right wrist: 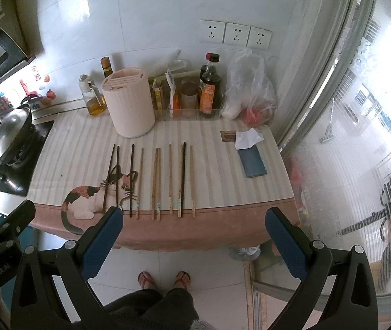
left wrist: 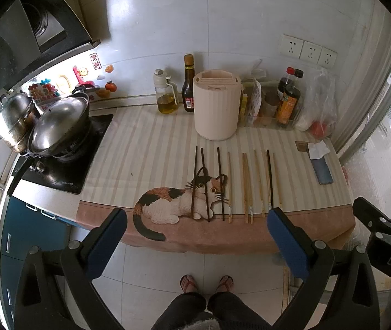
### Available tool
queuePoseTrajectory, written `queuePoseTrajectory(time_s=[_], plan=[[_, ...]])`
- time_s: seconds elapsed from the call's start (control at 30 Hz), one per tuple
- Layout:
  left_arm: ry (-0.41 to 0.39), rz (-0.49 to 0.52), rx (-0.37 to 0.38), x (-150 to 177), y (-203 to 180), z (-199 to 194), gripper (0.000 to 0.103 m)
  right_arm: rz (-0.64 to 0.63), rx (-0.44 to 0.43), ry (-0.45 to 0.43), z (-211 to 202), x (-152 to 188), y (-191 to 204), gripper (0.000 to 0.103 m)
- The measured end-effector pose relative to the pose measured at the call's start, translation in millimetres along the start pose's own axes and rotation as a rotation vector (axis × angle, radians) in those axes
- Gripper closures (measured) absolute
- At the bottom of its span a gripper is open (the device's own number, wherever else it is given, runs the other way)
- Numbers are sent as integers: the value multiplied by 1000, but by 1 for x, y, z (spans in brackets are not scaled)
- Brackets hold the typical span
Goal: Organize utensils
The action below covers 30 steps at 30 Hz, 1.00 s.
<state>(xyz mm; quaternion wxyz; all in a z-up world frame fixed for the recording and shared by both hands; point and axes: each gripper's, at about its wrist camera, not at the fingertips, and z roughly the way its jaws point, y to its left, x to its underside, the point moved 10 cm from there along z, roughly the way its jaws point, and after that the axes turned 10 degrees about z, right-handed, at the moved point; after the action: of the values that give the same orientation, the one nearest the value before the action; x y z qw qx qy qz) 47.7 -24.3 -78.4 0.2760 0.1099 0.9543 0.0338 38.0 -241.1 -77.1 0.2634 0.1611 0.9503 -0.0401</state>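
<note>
Our left gripper point(left wrist: 196, 220) and right gripper point(right wrist: 194, 218) are both wide open and hold nothing. The chopsticks point(right wrist: 156, 181) lie just ahead on the worktop point(right wrist: 223, 165), pointing away from us toward the holder point(right wrist: 129, 104).

Your light is soft daylight from the window point(right wrist: 360, 110) on the right, which is blown out pale and hazy. The tiled wall point(left wrist: 167, 13) carries white glare patches. The worktop point(right wrist: 223, 170) is evenly lit with faint shadows. The range hood point(left wrist: 16, 27) corner stays dim. Fisheye bending curves the edges, and black vignette fills the corners. The centre is sharp; the rims smear.
</note>
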Motion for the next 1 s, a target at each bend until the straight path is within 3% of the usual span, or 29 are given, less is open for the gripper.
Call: queuePoseTrajectory(time_s=[1.0], plan=[[-22,-5,10,-13,8,-5,0,2,6,-14,-9,-13,6,0]])
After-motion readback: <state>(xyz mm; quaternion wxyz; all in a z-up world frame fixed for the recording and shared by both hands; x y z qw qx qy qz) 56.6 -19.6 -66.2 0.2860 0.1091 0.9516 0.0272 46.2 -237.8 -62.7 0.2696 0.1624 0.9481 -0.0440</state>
